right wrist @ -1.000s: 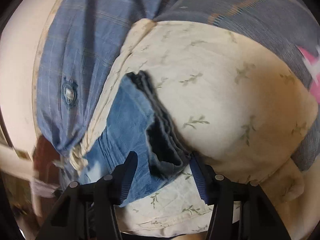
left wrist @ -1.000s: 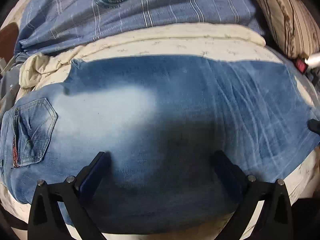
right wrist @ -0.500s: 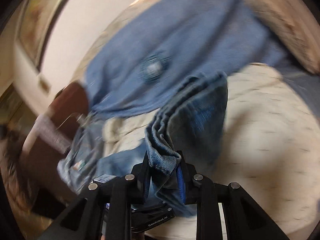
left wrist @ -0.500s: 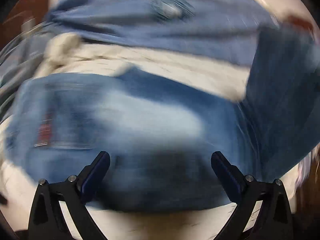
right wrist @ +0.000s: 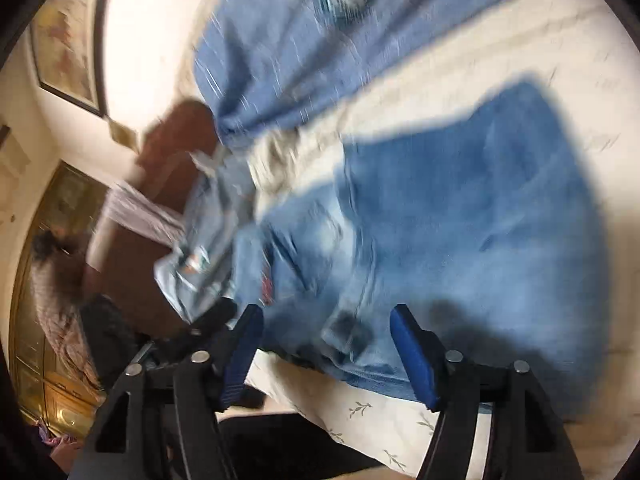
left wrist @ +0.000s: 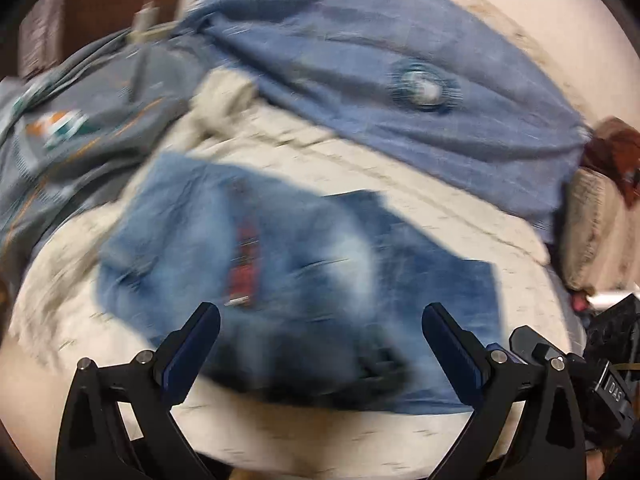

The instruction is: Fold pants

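The blue jeans lie folded over on a cream floral sheet, with a red pocket label on top. Both views are blurred by motion. My left gripper is open and empty, its fingers above the near edge of the jeans. In the right wrist view the jeans fill the middle. My right gripper is open and empty just above their near edge. The other gripper's black body shows at the far right of the left wrist view.
A blue striped cloth with a round emblem lies behind the jeans. A grey garment with an orange and teal logo lies at the left. A striped pillow sits at the right. Brown furniture and a framed picture stand beyond the bed.
My right gripper carried the jeans' leg ends over onto the seat half, then opened and let go. My left gripper stayed open and swung so the pocket end is now centred.
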Motion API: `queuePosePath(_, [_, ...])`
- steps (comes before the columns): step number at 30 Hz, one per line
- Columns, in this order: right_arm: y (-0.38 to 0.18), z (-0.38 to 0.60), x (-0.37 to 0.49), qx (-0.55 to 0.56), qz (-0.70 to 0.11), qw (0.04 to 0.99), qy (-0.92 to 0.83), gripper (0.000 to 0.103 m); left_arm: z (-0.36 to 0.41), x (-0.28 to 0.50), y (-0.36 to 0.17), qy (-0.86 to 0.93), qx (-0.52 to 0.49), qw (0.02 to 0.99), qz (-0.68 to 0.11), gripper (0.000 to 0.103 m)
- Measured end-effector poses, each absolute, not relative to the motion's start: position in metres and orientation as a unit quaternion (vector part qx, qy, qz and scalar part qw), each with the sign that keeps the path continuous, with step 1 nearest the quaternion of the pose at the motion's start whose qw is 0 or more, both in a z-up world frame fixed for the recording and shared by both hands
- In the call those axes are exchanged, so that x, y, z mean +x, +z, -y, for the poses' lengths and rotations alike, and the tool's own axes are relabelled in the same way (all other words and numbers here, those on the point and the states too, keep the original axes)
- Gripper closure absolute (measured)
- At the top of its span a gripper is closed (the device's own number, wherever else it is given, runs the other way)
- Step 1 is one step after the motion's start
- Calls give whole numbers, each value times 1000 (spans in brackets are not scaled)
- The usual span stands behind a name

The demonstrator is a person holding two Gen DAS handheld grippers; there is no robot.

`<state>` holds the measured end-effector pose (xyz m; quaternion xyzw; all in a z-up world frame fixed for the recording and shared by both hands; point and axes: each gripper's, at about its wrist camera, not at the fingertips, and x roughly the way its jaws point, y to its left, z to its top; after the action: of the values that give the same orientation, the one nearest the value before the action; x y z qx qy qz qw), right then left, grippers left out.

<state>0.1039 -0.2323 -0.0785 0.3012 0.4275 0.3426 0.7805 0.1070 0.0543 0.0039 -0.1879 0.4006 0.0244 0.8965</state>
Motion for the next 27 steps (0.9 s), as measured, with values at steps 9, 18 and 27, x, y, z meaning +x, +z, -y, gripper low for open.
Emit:
queuePosePath(9, [-126, 312, 92, 409, -425, 747, 307, 25, 27, 172, -83, 46, 16, 841, -539, 0])
queuePosePath(18, [-81, 308, 151, 419, -410, 728, 355, 25, 28, 166, -79, 48, 21, 860, -508, 0])
queuePosePath(27, [-113, 287, 223, 423, -488, 702, 300, 30, 18, 158, -64, 27, -10, 862, -505, 0])
